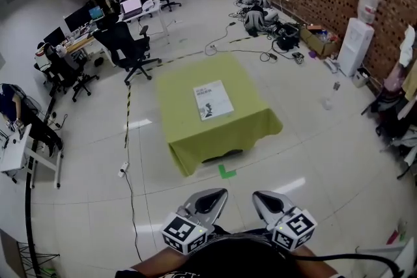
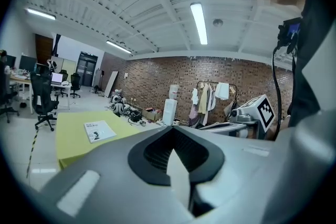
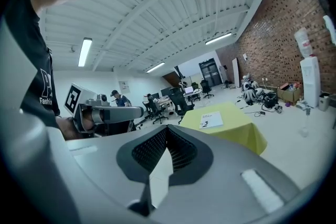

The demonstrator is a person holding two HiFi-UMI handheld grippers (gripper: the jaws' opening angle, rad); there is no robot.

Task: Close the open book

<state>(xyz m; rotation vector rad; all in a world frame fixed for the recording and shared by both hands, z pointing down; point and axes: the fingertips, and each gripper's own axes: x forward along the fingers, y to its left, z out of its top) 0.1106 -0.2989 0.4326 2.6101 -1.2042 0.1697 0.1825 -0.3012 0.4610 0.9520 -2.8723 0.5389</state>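
A white book (image 1: 213,100) with print and a small dark picture lies flat on the table's yellow-green cloth (image 1: 189,133), and from here it looks closed. It also shows small and far off as the book (image 2: 100,130) in the left gripper view and the book (image 3: 211,120) in the right gripper view. My left gripper (image 1: 218,193) and right gripper (image 1: 258,195) are held side by side close to my body, well short of the table, over bare floor. The left gripper (image 2: 171,129) and the right gripper (image 3: 166,129) each have tips that meet, with nothing held.
A green tape mark (image 1: 226,171) is on the floor in front of the table. Black office chairs (image 1: 129,47) and desks stand at the back left. Cables and bags (image 1: 267,23) lie along the brick wall, with a water dispenser (image 1: 355,42) at the right.
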